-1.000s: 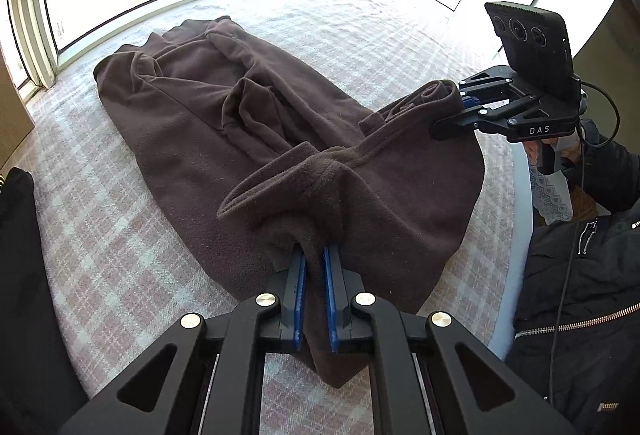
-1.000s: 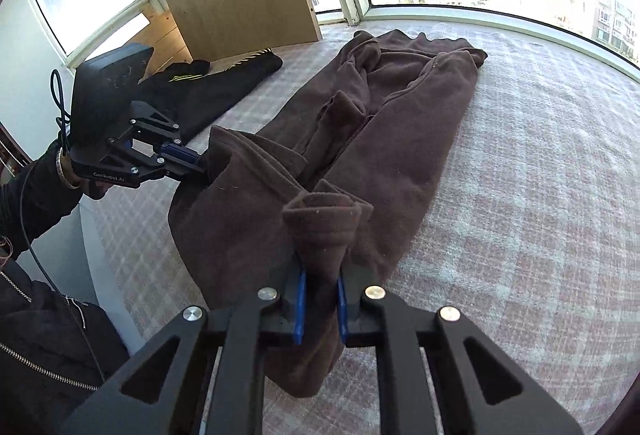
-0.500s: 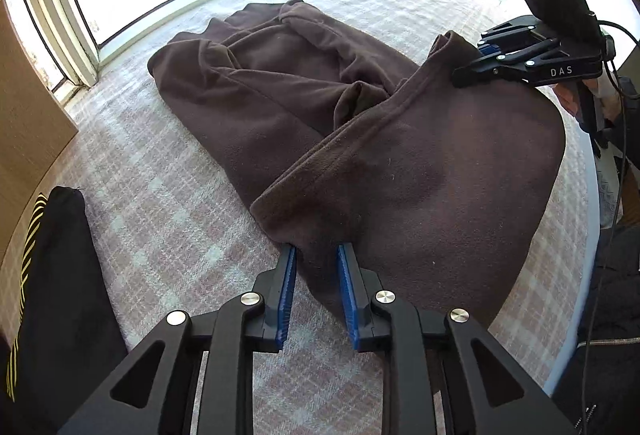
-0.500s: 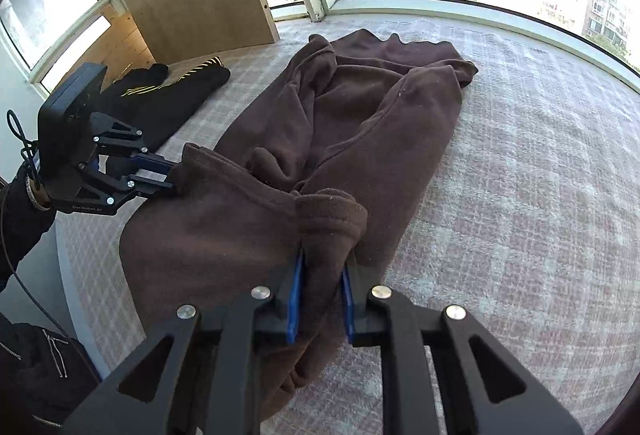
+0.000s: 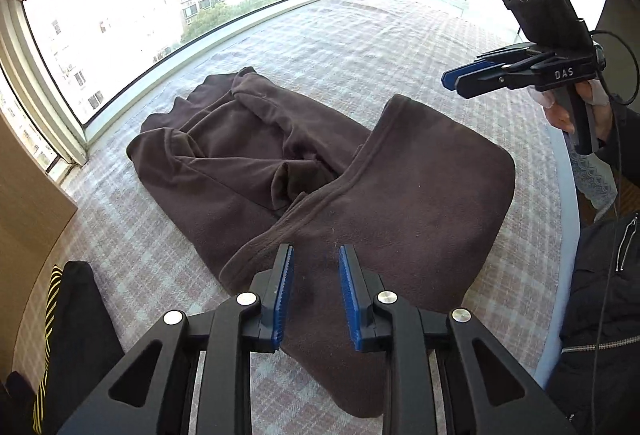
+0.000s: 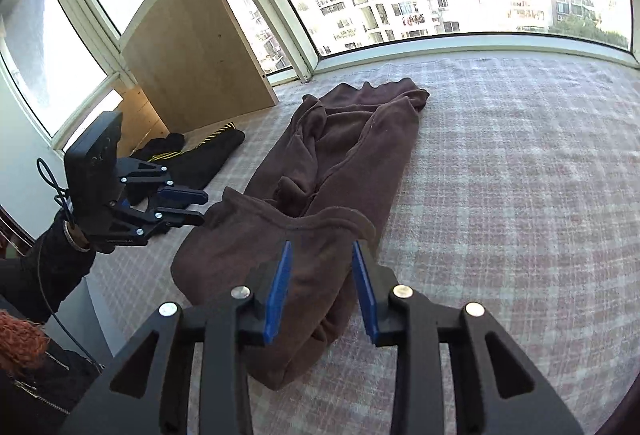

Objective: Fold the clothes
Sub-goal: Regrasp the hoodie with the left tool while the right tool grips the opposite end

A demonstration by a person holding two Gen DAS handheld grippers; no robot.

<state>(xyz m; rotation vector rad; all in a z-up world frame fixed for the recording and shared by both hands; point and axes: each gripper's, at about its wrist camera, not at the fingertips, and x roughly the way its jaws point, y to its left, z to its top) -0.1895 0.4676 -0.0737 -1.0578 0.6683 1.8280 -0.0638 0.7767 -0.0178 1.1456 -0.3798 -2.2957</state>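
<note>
Checked bedding (image 5: 360, 47) fills our left wrist view; the brown garment (image 5: 400, 203) lies folded mid-frame, released. Our left gripper (image 5: 316, 291) has just been opening, jaws spread, nothing between. At right wrist, our right gripper (image 6: 322, 287) likewise has just spread, cloth (image 6: 320, 163) dropped below.

Both grippers are matte black frames with silver screw heads and blue ridged pads; the right gripper (image 5: 454, 81) bears white "DAS" lettering, a black camera block and a thin black cable; the left gripper (image 6: 200, 209) matches; the person wears a black zipped jacket (image 5: 600, 315) and a wrist bracelet (image 6: 76, 239).
</note>
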